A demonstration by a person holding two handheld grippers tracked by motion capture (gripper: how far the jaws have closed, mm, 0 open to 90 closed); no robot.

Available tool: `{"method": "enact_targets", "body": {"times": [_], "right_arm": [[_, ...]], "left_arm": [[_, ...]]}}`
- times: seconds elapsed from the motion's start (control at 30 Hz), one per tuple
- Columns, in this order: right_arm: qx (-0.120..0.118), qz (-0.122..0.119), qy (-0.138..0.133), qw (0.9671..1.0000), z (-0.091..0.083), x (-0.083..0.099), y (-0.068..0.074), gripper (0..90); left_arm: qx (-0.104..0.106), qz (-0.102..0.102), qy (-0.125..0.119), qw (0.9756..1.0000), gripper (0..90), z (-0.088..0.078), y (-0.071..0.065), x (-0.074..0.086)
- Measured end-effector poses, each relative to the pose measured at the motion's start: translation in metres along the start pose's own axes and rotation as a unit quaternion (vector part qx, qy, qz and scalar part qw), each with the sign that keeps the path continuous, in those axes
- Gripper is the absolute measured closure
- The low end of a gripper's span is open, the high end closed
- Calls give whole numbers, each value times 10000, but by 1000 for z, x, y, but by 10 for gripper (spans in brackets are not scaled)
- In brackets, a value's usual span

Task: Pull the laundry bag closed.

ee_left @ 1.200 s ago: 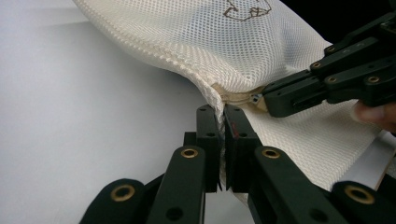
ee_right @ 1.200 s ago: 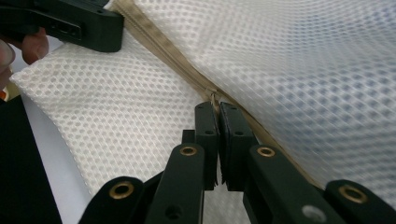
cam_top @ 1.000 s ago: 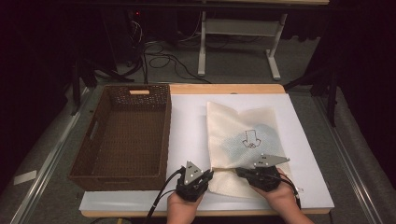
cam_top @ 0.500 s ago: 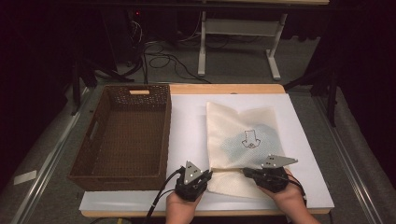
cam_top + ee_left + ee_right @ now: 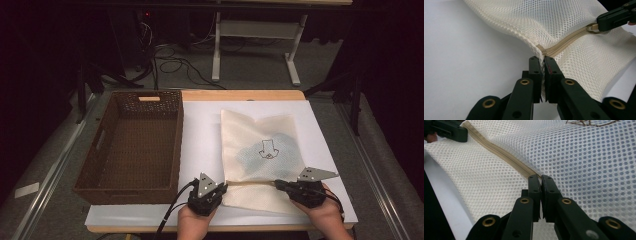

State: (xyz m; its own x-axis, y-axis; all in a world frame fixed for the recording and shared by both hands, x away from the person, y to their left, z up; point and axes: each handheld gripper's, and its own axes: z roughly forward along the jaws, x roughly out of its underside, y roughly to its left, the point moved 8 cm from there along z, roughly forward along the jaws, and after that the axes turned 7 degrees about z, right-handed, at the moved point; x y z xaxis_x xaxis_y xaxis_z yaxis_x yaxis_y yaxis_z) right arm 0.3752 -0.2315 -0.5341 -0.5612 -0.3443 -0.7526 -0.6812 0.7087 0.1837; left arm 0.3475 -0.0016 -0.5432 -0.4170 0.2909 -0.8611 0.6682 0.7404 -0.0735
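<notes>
My left gripper [image 5: 541,61] pinches the mesh bag [image 5: 579,32] at the zipper's [image 5: 564,45] closed end. My right gripper [image 5: 540,180], jaws pressed together, pinches the zipper pull ahead of it. Keep the left anchor taut; draw the pull straight along the track.

The place looked like a lab or recording studio rather than a home. The desk [image 5: 320,125] was covered with a plain white sheet and stood in a pool of light, while the room around it was dark. Behind it, loose black cables [image 5: 175,60] lay tangled on a grey carpeted floor [image 5: 250,65], beside the white metal legs of another bench [image 5: 216,45]. Metal rails [image 5: 45,180] ran along the floor at the desk's left.
</notes>
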Motion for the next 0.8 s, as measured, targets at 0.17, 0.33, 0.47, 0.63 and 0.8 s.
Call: {"method": "enact_targets", "body": {"times": [0.17, 0.33, 0.47, 0.63, 0.8], "right_arm": [[73, 43, -26, 10000, -7, 3, -8, 880], [181, 113, -64, 9998, -16, 7, -16, 881], [246, 148, -90, 9995, -23, 11, -24, 882], [312, 228, -133, 9992, -32, 16, -31, 882], [458, 332, -184, 9982, -44, 23, -47, 882]], "left_arm": [[21, 38, 31, 10000, 856, 0, -1, 0], [21, 58, 44, 10000, 856, 0, -1, 1], [32, 41, 71, 10000, 858, 2, -2, 1], [18, 36, 96, 9999, 859, 2, 0, 2], [20, -51, 150, 9999, 860, 5, 3, 4]]}}
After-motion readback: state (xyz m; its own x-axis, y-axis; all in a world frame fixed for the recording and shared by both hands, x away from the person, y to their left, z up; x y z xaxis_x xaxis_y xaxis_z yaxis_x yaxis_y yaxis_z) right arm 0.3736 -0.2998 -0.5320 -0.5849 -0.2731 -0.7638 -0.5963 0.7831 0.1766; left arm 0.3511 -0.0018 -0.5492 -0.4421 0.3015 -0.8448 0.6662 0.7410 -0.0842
